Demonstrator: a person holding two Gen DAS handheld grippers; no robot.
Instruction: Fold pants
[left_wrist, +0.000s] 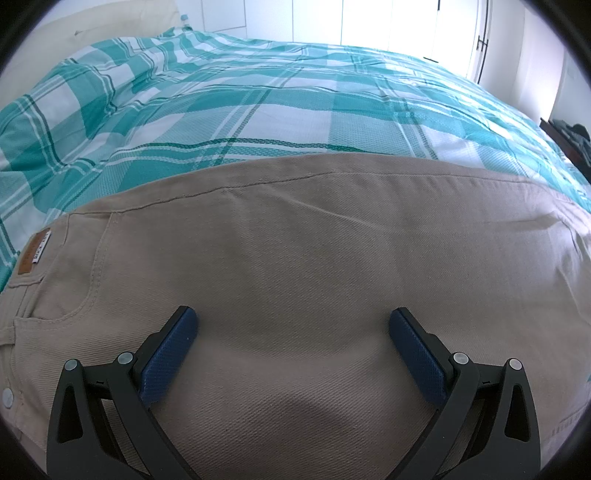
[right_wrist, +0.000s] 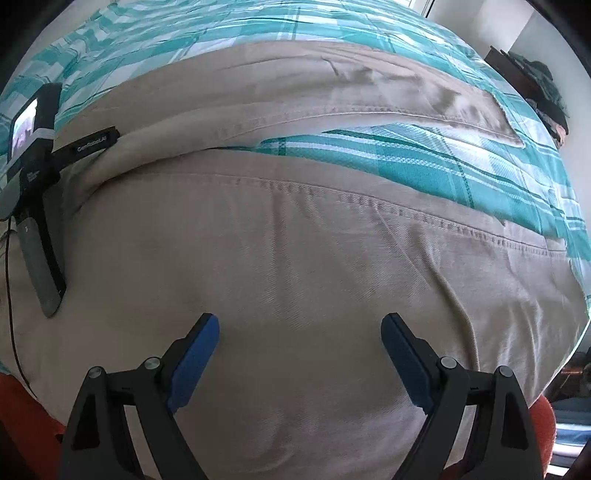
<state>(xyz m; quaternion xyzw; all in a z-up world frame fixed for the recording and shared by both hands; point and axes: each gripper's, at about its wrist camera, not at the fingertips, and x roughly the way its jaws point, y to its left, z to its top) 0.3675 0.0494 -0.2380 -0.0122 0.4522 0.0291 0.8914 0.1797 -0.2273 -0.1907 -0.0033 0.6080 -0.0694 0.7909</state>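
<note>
Both my tongs hang over the beige pants (left_wrist: 314, 258), spread flat on the teal plaid bedspread (left_wrist: 221, 110). My left gripper (left_wrist: 293, 321) is wide open, blue pads (left_wrist: 170, 354) apart, nothing between them, just above the seat area; the waistband with a leather patch (left_wrist: 33, 254) sits off to its left. My right gripper (right_wrist: 300, 325) is open wide too, empty, over the near leg (right_wrist: 295, 258); the far leg (right_wrist: 277, 92) lies ahead, a strip of bedspread showing between them. Pads maybe brushing the cloth, hard to tell. The left gripper's body shows at far left of the right view.
</note>
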